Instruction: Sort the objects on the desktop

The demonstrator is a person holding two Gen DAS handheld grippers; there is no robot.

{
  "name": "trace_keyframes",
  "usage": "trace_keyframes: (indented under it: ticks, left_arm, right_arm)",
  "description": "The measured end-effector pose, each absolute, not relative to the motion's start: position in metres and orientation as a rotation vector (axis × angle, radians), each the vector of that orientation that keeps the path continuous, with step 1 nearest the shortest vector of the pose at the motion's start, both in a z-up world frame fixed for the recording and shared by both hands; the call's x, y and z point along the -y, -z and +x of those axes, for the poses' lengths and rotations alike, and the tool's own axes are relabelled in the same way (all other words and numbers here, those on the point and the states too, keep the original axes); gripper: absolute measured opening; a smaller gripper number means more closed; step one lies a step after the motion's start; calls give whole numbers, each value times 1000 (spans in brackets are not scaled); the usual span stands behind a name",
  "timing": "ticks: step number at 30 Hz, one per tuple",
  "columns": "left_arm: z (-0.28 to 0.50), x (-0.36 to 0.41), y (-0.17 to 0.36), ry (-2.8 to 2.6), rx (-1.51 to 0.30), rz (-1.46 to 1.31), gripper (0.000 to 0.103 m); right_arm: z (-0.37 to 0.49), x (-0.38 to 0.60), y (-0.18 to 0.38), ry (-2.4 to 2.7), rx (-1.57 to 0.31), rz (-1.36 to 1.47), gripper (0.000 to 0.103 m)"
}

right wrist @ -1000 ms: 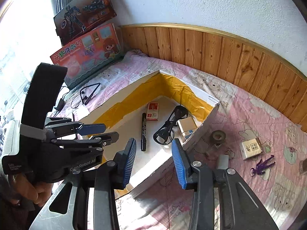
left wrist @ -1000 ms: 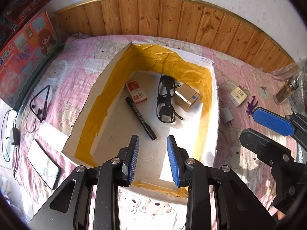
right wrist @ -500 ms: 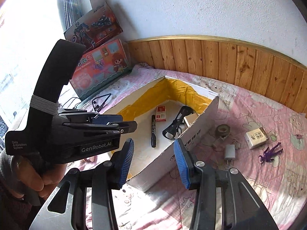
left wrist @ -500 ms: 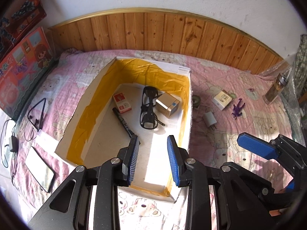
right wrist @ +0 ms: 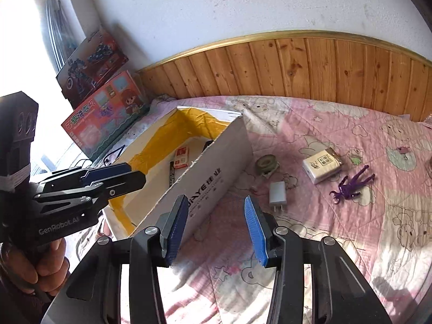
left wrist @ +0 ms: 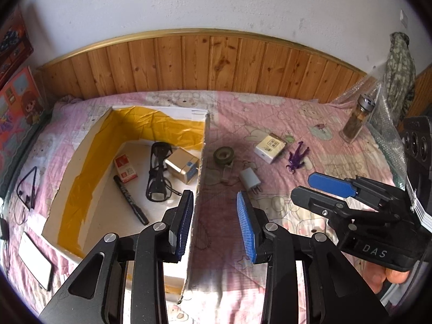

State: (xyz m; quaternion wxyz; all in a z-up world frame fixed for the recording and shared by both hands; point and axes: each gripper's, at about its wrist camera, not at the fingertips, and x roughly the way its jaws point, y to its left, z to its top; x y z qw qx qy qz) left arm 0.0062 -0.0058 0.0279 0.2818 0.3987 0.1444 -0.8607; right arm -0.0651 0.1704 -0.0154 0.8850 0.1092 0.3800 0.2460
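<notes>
A white cardboard box [left wrist: 201, 162] lined with yellow tape lies on the pink bedspread and holds black glasses [left wrist: 158, 172], a gold box [left wrist: 181, 168], a red packet [left wrist: 125, 168] and a black marker [left wrist: 131, 199]. Right of it lie a tape roll [left wrist: 223, 155], a white charger [left wrist: 249, 179], a white pack [left wrist: 270, 147] and a purple figure [left wrist: 297, 158]. My left gripper [left wrist: 215, 225] is open and empty above the box's right wall. My right gripper [right wrist: 216, 229] is open and empty, near the box's side [right wrist: 216, 183], with the charger [right wrist: 278, 193] ahead.
A glass jar [left wrist: 357, 120] and bubble wrap stand at the far right. Toy boxes [right wrist: 105, 108] lean at the left wall. A phone [left wrist: 35, 259], a cable and a black neckband [left wrist: 27, 189] lie left of the box. Wood panelling runs behind the bed.
Both grippers have drawn back and swung right, away from the box interior, bringing the loose items on the bedspread into view. Both stay open and empty.
</notes>
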Motion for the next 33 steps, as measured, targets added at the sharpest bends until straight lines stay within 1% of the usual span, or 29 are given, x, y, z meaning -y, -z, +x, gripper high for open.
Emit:
trace_keyframes:
  ticks: [3, 8, 20, 25, 26, 31, 32, 33]
  left_arm:
    - [-9, -2, -17, 2318, -378, 1104, 37]
    - [-34, -3, 10, 2311, -443, 1183, 38]
    - [-87, 15, 65, 2234, -536, 1281, 38]
    - [-109, 26, 92, 2183, -636, 1310, 38]
    - [-115, 28, 98, 2166, -645, 1310, 38]
    - [-140, 41, 126, 2090, -659, 1326, 39]
    - [-144, 42, 130, 2085, -660, 1322, 40]
    - [-146, 44, 132, 2097, -668, 1301, 46]
  right_arm:
    - [-55, -156, 24, -487, -808, 251, 45]
    - [-35, -131, 44, -421, -858, 291, 45]
    - [25, -52, 117, -214, -1001, 497, 46]
    - [51, -30, 142, -142, -1036, 531, 49]
    - [56, -25, 147, -127, -1044, 537, 51]
    - [79, -17, 167, -117, -1081, 527, 52]
    - [85, -17, 170, -114, -1086, 514, 53]
    - [89, -18, 170, -116, -1079, 498, 54]
